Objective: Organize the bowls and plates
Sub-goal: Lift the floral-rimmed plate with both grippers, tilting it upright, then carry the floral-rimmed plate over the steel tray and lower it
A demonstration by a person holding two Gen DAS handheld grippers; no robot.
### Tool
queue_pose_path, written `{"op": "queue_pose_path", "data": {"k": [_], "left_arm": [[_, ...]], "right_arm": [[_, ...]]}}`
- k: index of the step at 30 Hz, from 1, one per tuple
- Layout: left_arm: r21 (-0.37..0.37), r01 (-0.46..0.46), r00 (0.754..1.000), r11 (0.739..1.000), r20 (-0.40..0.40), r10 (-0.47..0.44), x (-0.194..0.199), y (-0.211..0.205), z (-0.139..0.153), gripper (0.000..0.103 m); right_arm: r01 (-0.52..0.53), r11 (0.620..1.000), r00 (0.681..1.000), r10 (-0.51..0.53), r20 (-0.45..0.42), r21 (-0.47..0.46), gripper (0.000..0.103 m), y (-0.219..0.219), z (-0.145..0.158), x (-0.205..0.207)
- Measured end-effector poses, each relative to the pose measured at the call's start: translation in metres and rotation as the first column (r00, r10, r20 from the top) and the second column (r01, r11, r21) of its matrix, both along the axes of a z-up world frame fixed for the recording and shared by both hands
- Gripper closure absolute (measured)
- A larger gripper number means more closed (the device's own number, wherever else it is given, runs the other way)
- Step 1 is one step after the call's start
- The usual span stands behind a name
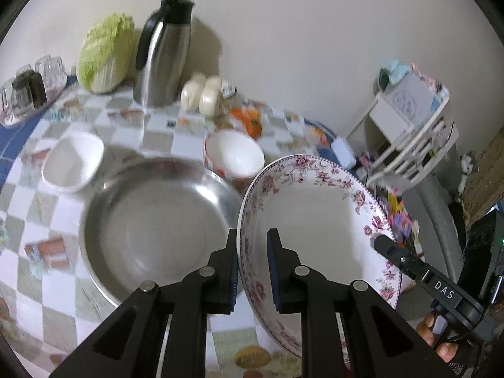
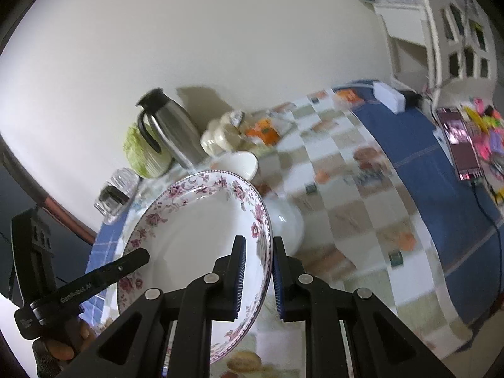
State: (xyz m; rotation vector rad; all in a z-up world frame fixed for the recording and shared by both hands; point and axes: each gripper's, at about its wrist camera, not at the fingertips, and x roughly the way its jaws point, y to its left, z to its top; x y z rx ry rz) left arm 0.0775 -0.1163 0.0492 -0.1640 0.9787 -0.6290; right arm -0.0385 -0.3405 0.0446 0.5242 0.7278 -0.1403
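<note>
Floral plate (image 1: 318, 220) is clenched at opposite rims by left gripper (image 1: 252, 271) and right gripper (image 2: 256, 275). Steel basin (image 1: 157, 220) sits just beside it on the bench (image 1: 19, 252), a white bowl (image 1: 234, 154) and thermos (image 1: 165, 53) behind.

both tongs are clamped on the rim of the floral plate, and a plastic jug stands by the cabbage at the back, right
Not quite: the jug is stainless steel with a black handle and lid, not plastic, as the left wrist view shows. The rest holds: the left tongs and the right tongs clamp the floral plate by its rim, and the jug stands by the cabbage.
</note>
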Motion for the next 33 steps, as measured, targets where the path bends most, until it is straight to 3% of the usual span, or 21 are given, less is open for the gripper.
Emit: {"op": "queue_pose_path", "data": {"k": [11, 33], "left_arm": [[-0.064, -0.086, 0.995, 0.994, 0.035, 0.088, 0.041, 0.023, 0.01, 0.086], [-0.124, -0.241, 0.97, 0.963, -0.032, 0.239, 0.072, 0.107, -0.023, 0.086]], "right_arm": [[-0.048, 0.999, 0.997, 0.048, 0.065, 0.0, 0.086, 0.01, 0.018, 0.05], [-0.191, 0.981, 0.981, 0.191, 0.021, 0.026, 0.086, 0.076, -0.025, 0.109]]}}
